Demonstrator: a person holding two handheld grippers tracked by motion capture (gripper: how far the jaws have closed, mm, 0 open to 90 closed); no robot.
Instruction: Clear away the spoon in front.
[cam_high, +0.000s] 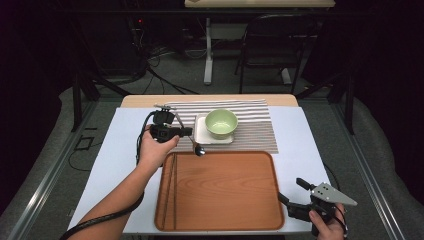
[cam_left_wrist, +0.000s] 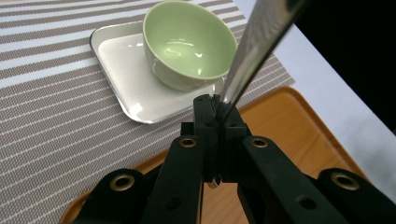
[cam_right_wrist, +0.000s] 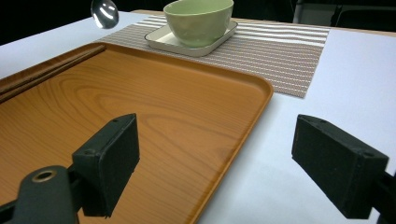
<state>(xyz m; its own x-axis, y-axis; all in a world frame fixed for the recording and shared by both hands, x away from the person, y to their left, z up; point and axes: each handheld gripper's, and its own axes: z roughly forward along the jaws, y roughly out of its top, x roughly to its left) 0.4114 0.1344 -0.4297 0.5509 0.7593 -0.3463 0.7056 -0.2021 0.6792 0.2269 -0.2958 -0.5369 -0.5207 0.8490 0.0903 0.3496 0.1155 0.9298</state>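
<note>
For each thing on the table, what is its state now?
spoon: gripped by its handle, bowl end over the tray's far edge
left gripper: shut on spoon
right gripper: open, holding nothing
green bowl: upright, empty, on white plate
chopsticks: lying in wooden tray

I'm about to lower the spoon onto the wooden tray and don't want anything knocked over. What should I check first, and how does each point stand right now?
1. Left gripper firmly shut on the spoon handle: ok.
2. Spoon bowl clear of the green bowl and its white plate: ok; it hangs beside them near the tray's far edge.
3. Wooden tray has open space: ok; the middle is bare.
4. Chopsticks out of the way: ok; they lie along the tray's left side.
5. Right gripper clear of the drop spot: ok; open, at the tray's near right corner.
6. Spoon height above the tray: cannot tell.
</note>
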